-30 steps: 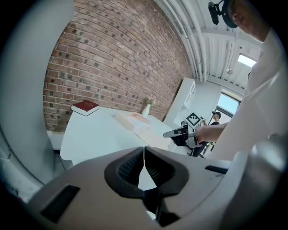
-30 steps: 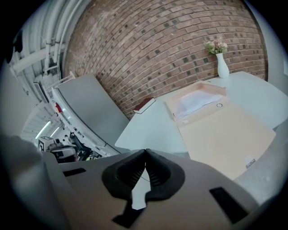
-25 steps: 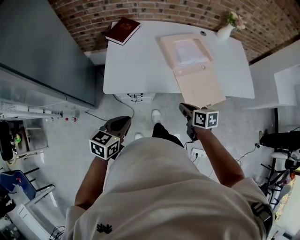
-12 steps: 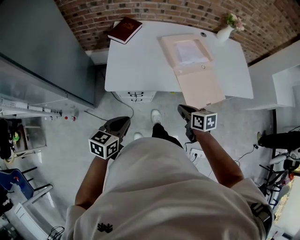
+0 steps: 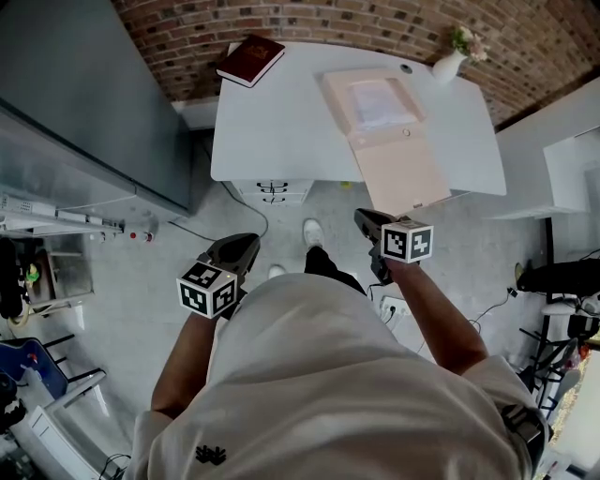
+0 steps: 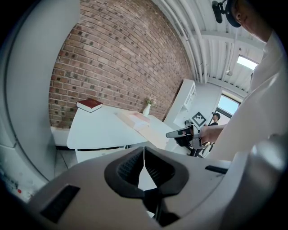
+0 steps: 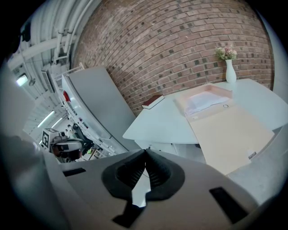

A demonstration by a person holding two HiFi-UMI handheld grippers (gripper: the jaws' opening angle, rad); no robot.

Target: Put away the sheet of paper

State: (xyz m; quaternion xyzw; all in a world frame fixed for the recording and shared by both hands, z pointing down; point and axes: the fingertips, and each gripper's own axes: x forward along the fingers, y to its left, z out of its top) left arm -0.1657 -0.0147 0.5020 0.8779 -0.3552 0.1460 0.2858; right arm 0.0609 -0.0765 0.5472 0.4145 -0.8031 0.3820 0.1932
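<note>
Paper first: one white sheet of paper (image 5: 378,101) lies in the far half of an open pink folder (image 5: 401,173) on the table, well apart from both grippers. Whether more sheets lie under it cannot be told.

One brick wall (image 5: 366,23) runs behind everything. One large grey panel (image 5: 84,103) stands to the left. One white table (image 5: 277,127) stands against the wall, with one white drawer unit (image 5: 272,194) under its near edge. The single folder lies right of the table's middle, with its near flap reaching out over the table's front edge. One dark red book (image 5: 249,60) lies closed on the far left corner of the table. One white vase (image 5: 449,64) with flowers stands upright at the far right corner, just beyond the folder.

The person stands on the grey floor short of the table, with two white shoes (image 5: 312,230) showing below. There are two grippers, one in each hand, and each carries one marker cube. The left gripper (image 6: 144,157) has its jaws pressed together with nothing between them. The right gripper (image 7: 145,164) also has its jaws closed tight and empty, and it points toward the folder's overhanging flap.
</note>
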